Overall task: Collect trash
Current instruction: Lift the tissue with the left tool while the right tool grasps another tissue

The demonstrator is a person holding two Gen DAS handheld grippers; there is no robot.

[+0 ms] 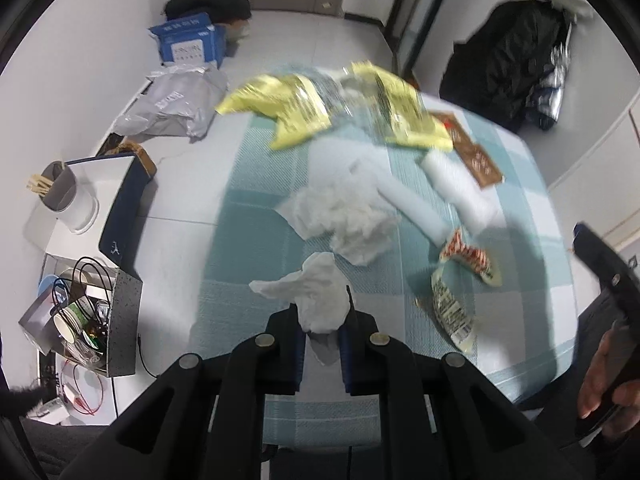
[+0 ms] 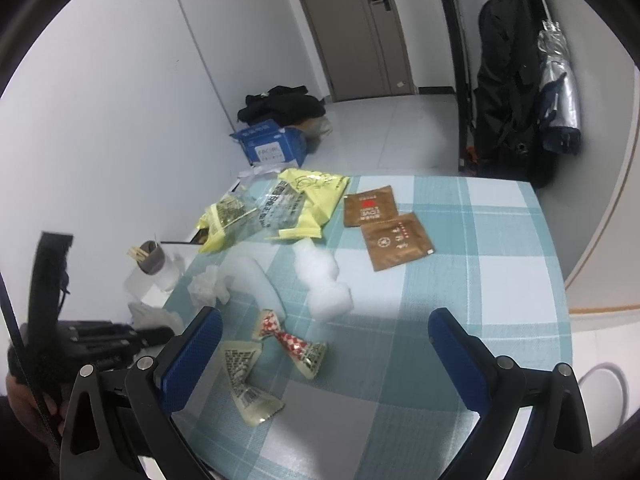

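Observation:
My left gripper (image 1: pixel 322 320) is shut on a crumpled white tissue (image 1: pixel 316 292), held a little above the teal checked tablecloth (image 1: pixel 248 208). Further along the table lie another crumpled tissue (image 1: pixel 348 212), two white foam pieces (image 1: pixel 456 188), yellow wrappers (image 1: pixel 288 104), brown sachets (image 1: pixel 476 156), a red-checked wrapper (image 1: pixel 468 258) and a printed clear wrapper (image 1: pixel 452 308). My right gripper (image 2: pixel 326 320) hangs open over the near table. The red-checked wrapper (image 2: pixel 292 340) and the printed wrapper (image 2: pixel 244 372) lie below its blue pads (image 2: pixel 192 356), untouched.
Left of the table, a speckled box (image 1: pixel 124 320) holds paper cups and cables. A grey cup with wooden sticks (image 1: pixel 60 188) stands on a white box. On the floor lie a grey mail bag (image 1: pixel 176 104) and a blue carton (image 1: pixel 188 40). A black coat (image 2: pixel 504 100) hangs at the right.

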